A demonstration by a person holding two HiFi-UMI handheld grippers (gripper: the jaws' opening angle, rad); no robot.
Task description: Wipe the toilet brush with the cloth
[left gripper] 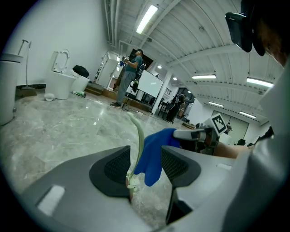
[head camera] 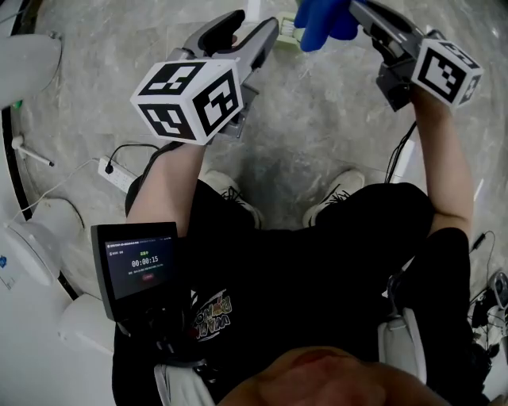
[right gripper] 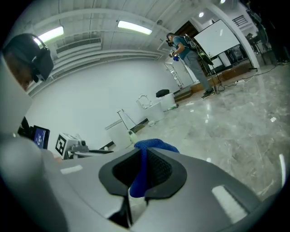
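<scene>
My left gripper [head camera: 266,32] is raised in front of me, shut on the lower end of a pale green toilet brush [left gripper: 138,136]. The brush's thin curved stem rises from between the jaws. My right gripper [head camera: 349,9] is shut on a blue cloth [head camera: 321,24], which hangs from its pads. In the left gripper view the cloth [left gripper: 152,154] hangs just right of the brush stem, close to it or touching it. The right gripper view shows the cloth [right gripper: 152,145] pinched and bunched between the pads.
Grey marble floor lies below. White toilets [head camera: 32,63] stand at the left, with a power strip [head camera: 115,174] and cable near my feet. A timer screen [head camera: 135,266] hangs on my chest. Far off stand another toilet [left gripper: 61,79] and a person [left gripper: 131,72].
</scene>
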